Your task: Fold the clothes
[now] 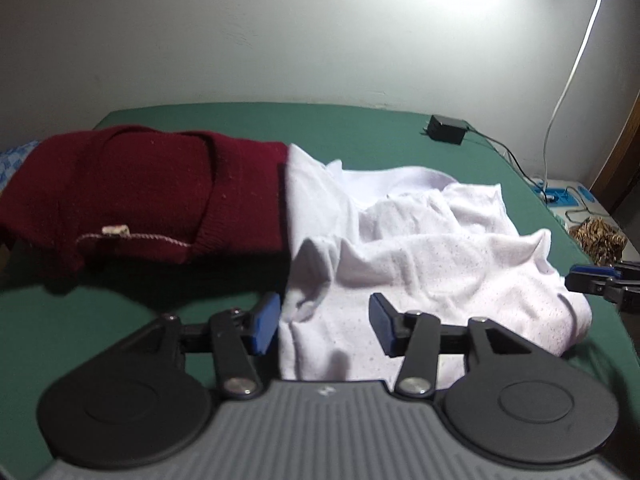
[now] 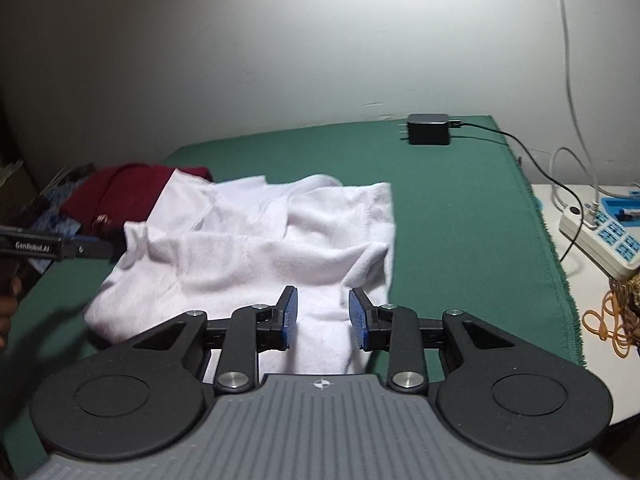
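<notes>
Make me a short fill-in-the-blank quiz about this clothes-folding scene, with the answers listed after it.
1. The white garment lies crumpled on a ____ cloth.
2. Beside the white garment lies a ____ sweater.
3. The pads of the left claw and right claw are ____ in colour.
4. The black power adapter sits near the ____.

Answers: green; maroon; blue; wall

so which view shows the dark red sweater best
The left wrist view: the dark red sweater lies nearly whole there, left of the white garment, with its stitched label visible. In the right wrist view only a small part shows behind the white garment.
</notes>
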The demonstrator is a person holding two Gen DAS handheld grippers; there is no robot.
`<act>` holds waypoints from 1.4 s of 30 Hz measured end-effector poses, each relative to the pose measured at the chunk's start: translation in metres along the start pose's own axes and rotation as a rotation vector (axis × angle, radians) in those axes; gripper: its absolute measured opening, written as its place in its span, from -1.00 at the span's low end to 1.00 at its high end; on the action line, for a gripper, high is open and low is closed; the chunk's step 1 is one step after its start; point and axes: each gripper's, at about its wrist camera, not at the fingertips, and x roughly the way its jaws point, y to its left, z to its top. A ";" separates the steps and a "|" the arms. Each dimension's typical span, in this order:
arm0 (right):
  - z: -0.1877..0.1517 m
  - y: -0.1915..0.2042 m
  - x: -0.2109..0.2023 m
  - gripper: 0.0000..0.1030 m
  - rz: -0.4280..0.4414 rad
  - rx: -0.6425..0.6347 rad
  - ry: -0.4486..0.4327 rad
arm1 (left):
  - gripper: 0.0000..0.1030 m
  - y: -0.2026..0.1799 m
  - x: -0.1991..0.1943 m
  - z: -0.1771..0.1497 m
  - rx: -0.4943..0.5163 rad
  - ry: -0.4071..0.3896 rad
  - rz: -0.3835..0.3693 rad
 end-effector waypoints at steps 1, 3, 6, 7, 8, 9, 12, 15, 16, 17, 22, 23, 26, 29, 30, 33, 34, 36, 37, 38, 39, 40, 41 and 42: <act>-0.003 0.005 0.007 -0.39 0.000 -0.024 0.011 | -0.02 -0.005 0.008 -0.003 0.015 0.018 0.023; -0.005 0.016 0.024 -0.39 -0.038 -0.087 0.012 | -0.02 -0.015 0.025 -0.009 0.044 0.054 0.068; -0.003 0.007 0.048 -0.41 -0.093 -0.061 0.050 | 0.14 -0.015 0.038 -0.014 0.038 0.084 0.112; -0.004 0.000 0.054 -0.41 -0.107 -0.026 0.062 | 0.14 -0.012 0.037 -0.015 0.023 0.084 0.107; -0.002 -0.005 0.052 -0.41 -0.095 0.009 0.058 | 0.13 -0.010 0.034 -0.016 0.008 0.088 0.103; -0.001 -0.010 0.049 -0.41 -0.079 0.043 0.053 | 0.12 -0.009 0.030 -0.020 -0.002 0.090 0.098; 0.002 -0.009 0.026 -0.33 -0.021 0.085 -0.011 | 0.11 -0.017 0.018 -0.031 0.026 0.084 0.093; -0.005 -0.005 0.021 -0.27 -0.031 0.074 0.033 | 0.10 -0.026 0.010 -0.032 0.069 0.072 0.118; -0.009 -0.002 0.017 -0.28 -0.042 0.058 0.033 | 0.09 -0.027 0.007 -0.031 0.077 0.067 0.122; -0.013 0.000 0.013 -0.28 -0.052 0.043 0.033 | 0.08 -0.027 0.003 -0.029 0.083 0.057 0.125; -0.023 -0.010 -0.018 -0.14 -0.043 0.123 0.021 | 0.26 -0.016 -0.009 -0.033 0.067 0.066 0.081; -0.025 -0.010 -0.018 -0.12 -0.055 0.123 0.029 | 0.26 -0.016 -0.007 -0.035 0.067 0.074 0.081; -0.031 -0.014 -0.009 -0.07 -0.084 0.145 0.058 | 0.24 -0.019 -0.002 -0.037 0.064 0.084 0.074; -0.032 -0.013 0.001 -0.54 -0.034 0.181 0.058 | 0.12 -0.022 0.006 -0.037 0.043 0.105 0.059; -0.031 -0.011 0.003 -0.60 -0.029 0.177 0.064 | -0.02 -0.022 0.007 -0.038 0.034 0.108 0.048; -0.029 -0.001 -0.001 -0.72 -0.025 0.132 0.066 | -0.45 -0.024 0.000 -0.037 0.037 0.103 0.040; -0.027 -0.001 -0.008 -0.73 0.000 0.138 0.067 | -0.65 -0.024 -0.005 -0.037 0.034 0.101 0.031; -0.023 -0.002 -0.023 -0.74 0.056 0.157 0.068 | -0.70 -0.018 -0.018 -0.036 0.010 0.108 -0.016; -0.023 -0.003 -0.028 -0.74 0.072 0.173 0.076 | -0.70 -0.017 -0.021 -0.038 0.003 0.117 -0.027; -0.024 -0.006 -0.030 -0.74 0.077 0.189 0.094 | -0.70 -0.016 -0.021 -0.041 0.005 0.130 -0.029; -0.027 -0.008 -0.026 -0.74 0.070 0.191 0.121 | -0.69 -0.015 -0.019 -0.045 0.008 0.144 -0.025; -0.030 -0.010 -0.021 -0.74 0.062 0.192 0.148 | -0.62 -0.014 -0.015 -0.047 0.010 0.152 -0.017; -0.034 -0.012 -0.015 -0.71 0.045 0.188 0.166 | -0.59 -0.013 -0.014 -0.046 0.008 0.151 -0.015; -0.038 -0.014 -0.009 -0.68 0.027 0.185 0.181 | -0.56 -0.011 -0.012 -0.045 0.006 0.150 -0.014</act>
